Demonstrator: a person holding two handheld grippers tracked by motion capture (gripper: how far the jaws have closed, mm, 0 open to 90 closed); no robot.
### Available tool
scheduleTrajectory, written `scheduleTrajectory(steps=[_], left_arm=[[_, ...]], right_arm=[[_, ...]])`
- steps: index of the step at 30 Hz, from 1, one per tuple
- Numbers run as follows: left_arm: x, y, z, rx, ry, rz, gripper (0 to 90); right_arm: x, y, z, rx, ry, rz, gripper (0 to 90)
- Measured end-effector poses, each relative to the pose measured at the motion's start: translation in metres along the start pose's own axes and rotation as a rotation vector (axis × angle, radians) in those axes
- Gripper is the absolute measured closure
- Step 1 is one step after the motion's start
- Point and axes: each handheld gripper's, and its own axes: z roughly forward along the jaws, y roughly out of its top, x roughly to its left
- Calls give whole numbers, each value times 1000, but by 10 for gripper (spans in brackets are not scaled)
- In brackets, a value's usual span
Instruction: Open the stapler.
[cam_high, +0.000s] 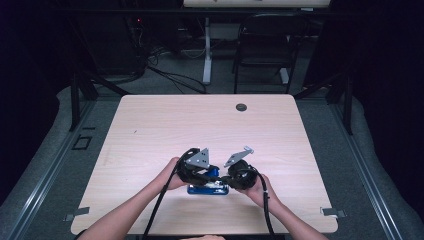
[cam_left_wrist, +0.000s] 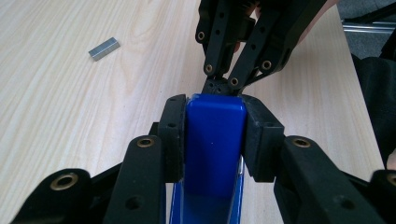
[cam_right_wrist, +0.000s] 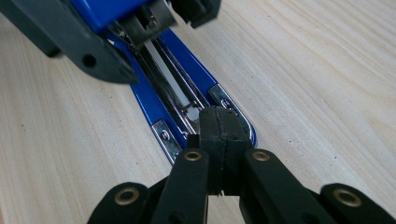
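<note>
blue stapler (cam_left_wrist: 214, 149) glossy, boxy | left gripper (cam_left_wrist: 212, 135) clamps its lid | right gripper (cam_right_wrist: 219, 130) fully closed, empty

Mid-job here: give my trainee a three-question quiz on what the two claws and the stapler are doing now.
1. True or false: the left claw clamps the blue stapler top.
2. What small thing lies apart on the table?
3. The right claw is: A open wide, B shut, tips at the stapler's metal channel, C lifted away.

Key: 1 true. 2 a small metal staple block. 3 B.
</note>
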Motion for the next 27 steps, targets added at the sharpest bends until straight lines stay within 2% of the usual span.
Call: scheduleTrajectory(steps=[3, 4, 12, 16, 25, 27], left_arm=[[0, 0, -2, 5, 2, 14, 649], [0, 0, -3, 6, 1, 12, 649], [-1, 0, -14, 26, -1, 17, 651], [-1, -2, -17, 20, 2, 26, 654], [-1, -1, -22, 46, 7, 9, 654], [0, -3, -26, 36, 10, -4, 654]], right_arm=[[1, 1, 1, -4, 1, 11, 900], [0, 2, 0, 18, -2, -3, 900], [1, 2, 1, 11, -5, -7, 900], [2, 3, 0, 20, -9, -12, 900], [2, 3, 1, 13, -13, -6, 900], [2, 3, 1, 17, -13, -7, 900]])
